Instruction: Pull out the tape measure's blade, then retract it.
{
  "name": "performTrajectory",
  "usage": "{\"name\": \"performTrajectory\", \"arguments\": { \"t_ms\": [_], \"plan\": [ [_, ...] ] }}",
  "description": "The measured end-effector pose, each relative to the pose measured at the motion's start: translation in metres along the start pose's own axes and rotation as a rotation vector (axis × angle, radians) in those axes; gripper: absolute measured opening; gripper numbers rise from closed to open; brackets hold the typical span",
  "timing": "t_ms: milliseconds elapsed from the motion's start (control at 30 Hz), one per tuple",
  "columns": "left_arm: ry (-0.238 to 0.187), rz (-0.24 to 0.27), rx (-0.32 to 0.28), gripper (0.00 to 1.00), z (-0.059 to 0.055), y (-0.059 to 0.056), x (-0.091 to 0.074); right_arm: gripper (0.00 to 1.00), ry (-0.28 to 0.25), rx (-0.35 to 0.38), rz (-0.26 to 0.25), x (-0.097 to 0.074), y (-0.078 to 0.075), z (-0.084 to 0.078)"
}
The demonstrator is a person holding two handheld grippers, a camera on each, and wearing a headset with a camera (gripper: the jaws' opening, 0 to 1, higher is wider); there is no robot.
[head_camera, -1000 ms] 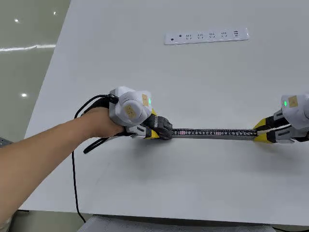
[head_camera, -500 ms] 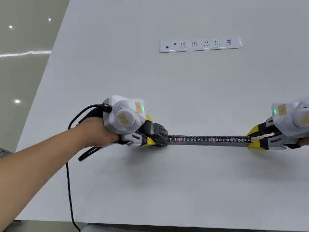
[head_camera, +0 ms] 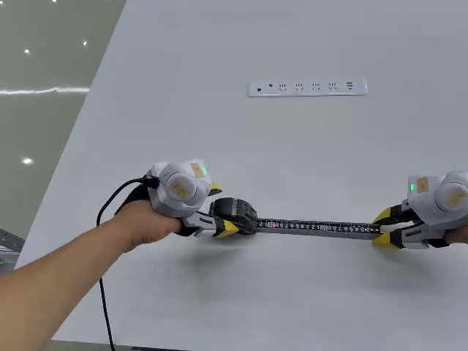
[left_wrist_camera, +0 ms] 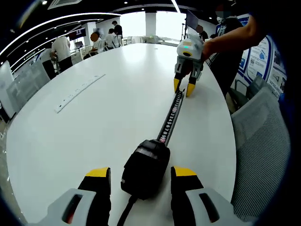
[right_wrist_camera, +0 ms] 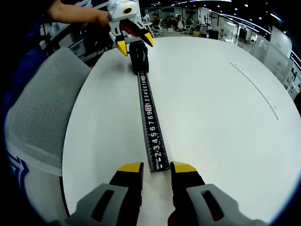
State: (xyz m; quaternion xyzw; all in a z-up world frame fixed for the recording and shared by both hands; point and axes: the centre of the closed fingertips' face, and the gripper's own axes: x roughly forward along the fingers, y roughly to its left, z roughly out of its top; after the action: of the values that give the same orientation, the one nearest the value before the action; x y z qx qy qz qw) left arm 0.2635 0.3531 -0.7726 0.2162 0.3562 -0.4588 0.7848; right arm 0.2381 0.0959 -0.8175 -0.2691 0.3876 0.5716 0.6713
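Note:
A black tape measure (head_camera: 235, 214) lies on the white table (head_camera: 292, 146), and its blade (head_camera: 318, 227) is drawn out to the right. My left gripper (head_camera: 223, 210) is shut around the case. In the left gripper view the case (left_wrist_camera: 146, 167) sits between the yellow-tipped fingers (left_wrist_camera: 99, 181), with the blade (left_wrist_camera: 171, 115) running away toward my right gripper (left_wrist_camera: 183, 89). That right gripper (head_camera: 382, 227) is shut on the blade's end. In the right gripper view the numbered blade (right_wrist_camera: 149, 113) ends between the fingertips of my right gripper (right_wrist_camera: 156, 167). Far along it stand the case (right_wrist_camera: 139, 52) and my left gripper (right_wrist_camera: 135, 44).
A white power strip (head_camera: 307, 88) lies flat further back on the table, well away from the blade. A grey mesh chair (left_wrist_camera: 263, 155) stands at the table's near edge. People stand or sit in the office behind the table's far end.
The head camera has shifted, so the whole picture has moved. Both grippers keep their hold, and the drawn-out length of blade looks about the same.

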Motion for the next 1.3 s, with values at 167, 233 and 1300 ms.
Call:
{"name": "performTrajectory", "arguments": {
  "t_ms": [167, 233, 1300],
  "plan": [
    [-0.026, 0.044, -0.069, 0.5, -0.004, -0.001, -0.011, 0.25, 0.004, 0.029, -0.036, -0.001, 0.0, 0.0],
    [-0.043, 0.061, -0.103, 0.51, -0.004, -0.003, -0.015, 0.27, 0.001, 0.052, -0.054, -0.002, -0.001, 0.0],
    [-0.084, 0.212, -0.308, 0.71, -0.024, -0.043, -0.07, 0.7, -0.199, 0.477, -0.276, -0.055, 0.045, 0.021]
  ]
}}
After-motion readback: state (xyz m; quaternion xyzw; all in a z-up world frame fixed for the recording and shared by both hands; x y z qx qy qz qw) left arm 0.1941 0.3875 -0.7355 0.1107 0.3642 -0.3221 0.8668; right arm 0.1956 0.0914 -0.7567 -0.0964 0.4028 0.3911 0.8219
